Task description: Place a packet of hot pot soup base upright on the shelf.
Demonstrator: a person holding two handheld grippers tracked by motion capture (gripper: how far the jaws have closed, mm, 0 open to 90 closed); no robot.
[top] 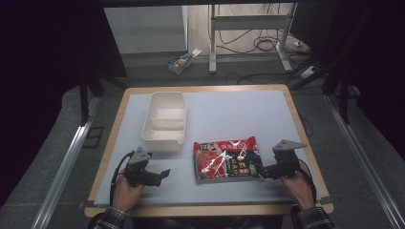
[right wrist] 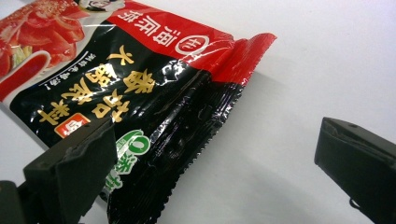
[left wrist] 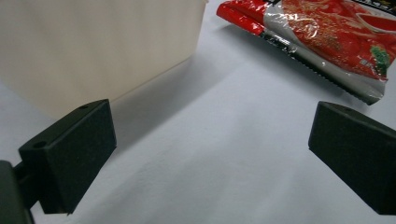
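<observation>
The packet (top: 226,160) is lying flat on the surface (top: 239,114), just beside the tray (top: 164,121). The right gripper (top: 261,171) is straddling its edge with jaws released, seemingly readying a pinch; the left gripper (top: 165,173) is waiting, jaws released.

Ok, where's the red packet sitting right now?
In the high view the red packet lies flat on the table's near right, just right of the white container, at the right tongs.
</observation>
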